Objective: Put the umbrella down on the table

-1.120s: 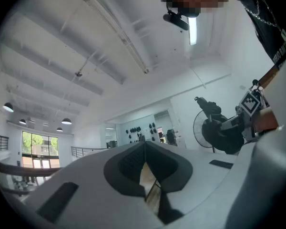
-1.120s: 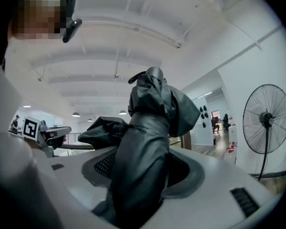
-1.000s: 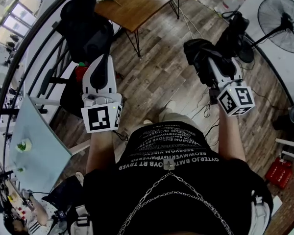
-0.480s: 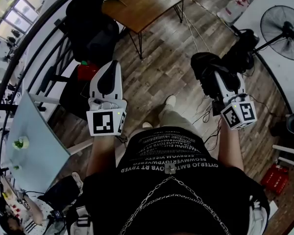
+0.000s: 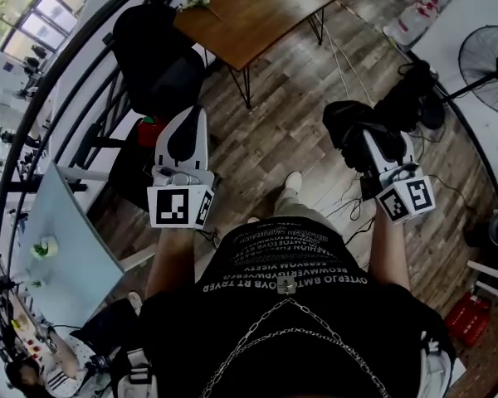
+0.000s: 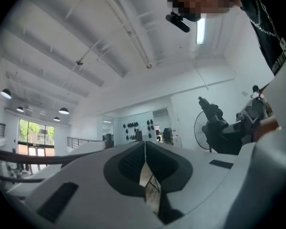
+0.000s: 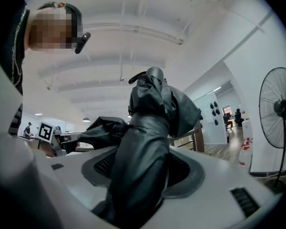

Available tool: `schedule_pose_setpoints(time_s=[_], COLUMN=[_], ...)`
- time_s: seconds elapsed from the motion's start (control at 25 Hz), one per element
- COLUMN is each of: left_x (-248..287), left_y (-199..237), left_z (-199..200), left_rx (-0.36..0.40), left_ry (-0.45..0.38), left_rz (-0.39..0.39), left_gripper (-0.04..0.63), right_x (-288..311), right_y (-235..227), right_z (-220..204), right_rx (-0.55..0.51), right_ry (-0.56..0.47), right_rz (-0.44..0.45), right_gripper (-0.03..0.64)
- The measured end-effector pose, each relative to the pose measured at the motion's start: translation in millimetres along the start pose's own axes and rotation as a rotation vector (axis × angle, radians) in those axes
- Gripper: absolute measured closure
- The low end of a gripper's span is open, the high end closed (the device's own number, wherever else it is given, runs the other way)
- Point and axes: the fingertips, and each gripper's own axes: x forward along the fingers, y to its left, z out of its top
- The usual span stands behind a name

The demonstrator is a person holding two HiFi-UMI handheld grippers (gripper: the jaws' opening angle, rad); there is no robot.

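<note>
Black folded umbrella (image 7: 152, 104) clamped between right tongs (image 7: 143, 159); left tongs (image 6: 144, 147) pressed together, empty.

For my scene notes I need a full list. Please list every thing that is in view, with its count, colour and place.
umbrella: one, black, folded, between the right gripper's jaws
wooden table: one, brown with black legs, top of the head view
standing fan: one, black, on the floor at the right edge
bulky bag-like thing: one, black, left of the wooden table
pale table: one, light blue, left edge
crate: one, red, on the floor at lower right
left gripper: one, white, jaws together, nothing between them
right gripper: one, white, closed on the umbrella
person's shirt: one, black with white print, bottom centre
</note>
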Motion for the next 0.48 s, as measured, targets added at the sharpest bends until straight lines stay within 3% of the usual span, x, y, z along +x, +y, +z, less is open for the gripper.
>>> schedule_pose_setpoints(time_s=[0.12, 0.36, 0.48], left_x=[27.4, 85.2, 110.2], left_y=[10.5, -6.7, -13.3], left_z=[-6.1, 6.3, 11.4], left_rx=[-0.011, 0.142, 0.119], left_ry=[0.029, -0.038, -0.043], left_rz=[0.047, 0.058, 0.049], left_gripper=[0.565, 0.565, 0.565], right_x=[23.6, 67.2, 84.2], right_y=[-18.2, -54.8, -69.5], right_z=[-2.2, 1.5, 3.1], right_rx=[-0.003, 0.015, -0.01], right_ry=[0.009, 0.009, 0.03], right_rz=[0.026, 0.065, 0.073], right_gripper=[0.349, 0.35, 0.35])
